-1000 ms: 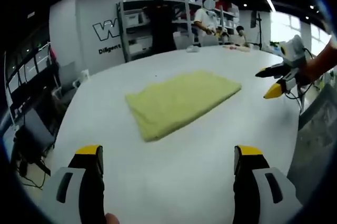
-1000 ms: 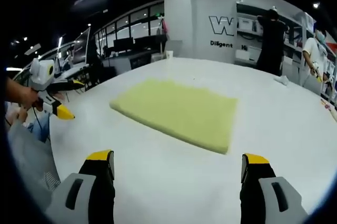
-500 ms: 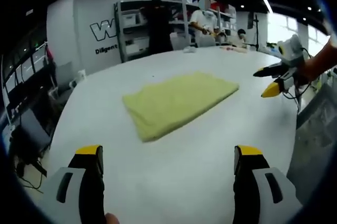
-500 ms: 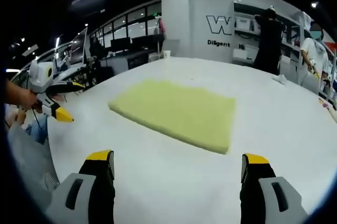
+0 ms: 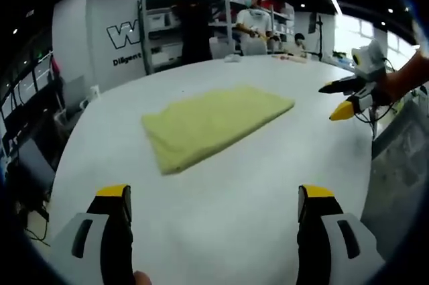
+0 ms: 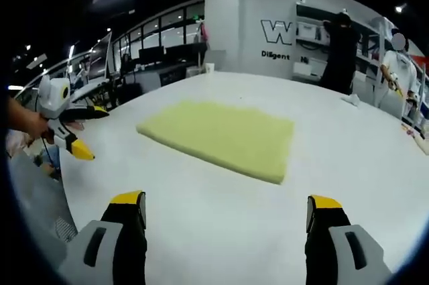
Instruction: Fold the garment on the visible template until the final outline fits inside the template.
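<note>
- Since a second ago the garment (image 5: 213, 124) sits a little further left in the left gripper view, and the shelves and wall lettering have slid the same way, so the camera has swung rather than the cloth; its shape on the table (image 5: 221, 198) is unchanged.
- In the right gripper view the garment (image 6: 221, 136) also looks the same as before, with only a slight shift of the whole scene.
- The right gripper (image 5: 343, 100) holds nearly the same spot at the right edge of the left gripper view, and the left gripper (image 6: 79, 133) is still near the left edge of the right gripper view.
- No template outline can be made out on the white table (image 6: 221, 224), so whether the cloth fits inside one cannot be told.
- The hand holding the right gripper is cut off by the edge of the left gripper view.
- People (image 5: 253, 23) by the shelves (image 5: 161, 37) at the back are small and blurred.
- The garment is pale yellow-green, folded into a flat, roughly rectangular pad with a thicker folded edge towards the right gripper's camera, lying near the middle of the table.
- Both grippers have their jaws spread wide and hold nothing; each hangs above the table, well apart from the cloth, one on either side.
</note>
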Available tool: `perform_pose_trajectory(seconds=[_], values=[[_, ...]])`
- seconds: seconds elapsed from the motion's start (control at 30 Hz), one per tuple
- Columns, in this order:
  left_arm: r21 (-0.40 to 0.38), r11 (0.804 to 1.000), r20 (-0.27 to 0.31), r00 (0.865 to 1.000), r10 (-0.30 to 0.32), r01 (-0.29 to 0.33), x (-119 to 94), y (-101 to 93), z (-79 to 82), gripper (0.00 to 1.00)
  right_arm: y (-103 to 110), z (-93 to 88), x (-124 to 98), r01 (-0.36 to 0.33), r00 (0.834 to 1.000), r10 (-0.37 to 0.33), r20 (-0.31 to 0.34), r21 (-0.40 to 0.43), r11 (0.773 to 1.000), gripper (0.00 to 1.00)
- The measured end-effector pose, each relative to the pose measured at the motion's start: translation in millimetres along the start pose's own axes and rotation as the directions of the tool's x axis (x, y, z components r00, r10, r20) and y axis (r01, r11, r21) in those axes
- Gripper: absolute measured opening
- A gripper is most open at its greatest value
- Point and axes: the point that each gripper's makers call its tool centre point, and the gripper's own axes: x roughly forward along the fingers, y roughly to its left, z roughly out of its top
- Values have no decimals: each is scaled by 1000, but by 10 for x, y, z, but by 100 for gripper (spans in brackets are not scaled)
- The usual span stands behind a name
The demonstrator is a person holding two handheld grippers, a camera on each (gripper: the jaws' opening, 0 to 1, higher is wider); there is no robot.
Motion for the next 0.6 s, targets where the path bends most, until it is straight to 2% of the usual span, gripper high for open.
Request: perform_pose_trajectory(seconds=[0.17, 0.33, 0.43, 0.6], values=[[5, 1000, -9, 1000, 4, -4, 25, -6, -30, 99, -11, 84, 2, 4, 1000, -4, 15, -11, 1000, 98], [33, 999, 8, 1000, -8, 8, 41, -47, 21, 99, 48, 154, -13, -2, 1000, 3, 17, -38, 999, 98], [76, 997, -8, 1000, -19, 20, 43, -37, -2, 99, 67, 150, -8, -6, 1000, 7, 17, -46, 999, 98], [79, 997, 7, 1000, -26, 26, 34, -49, 39, 99, 127, 127, -70, -13, 1000, 14, 14, -67, 998, 98]])
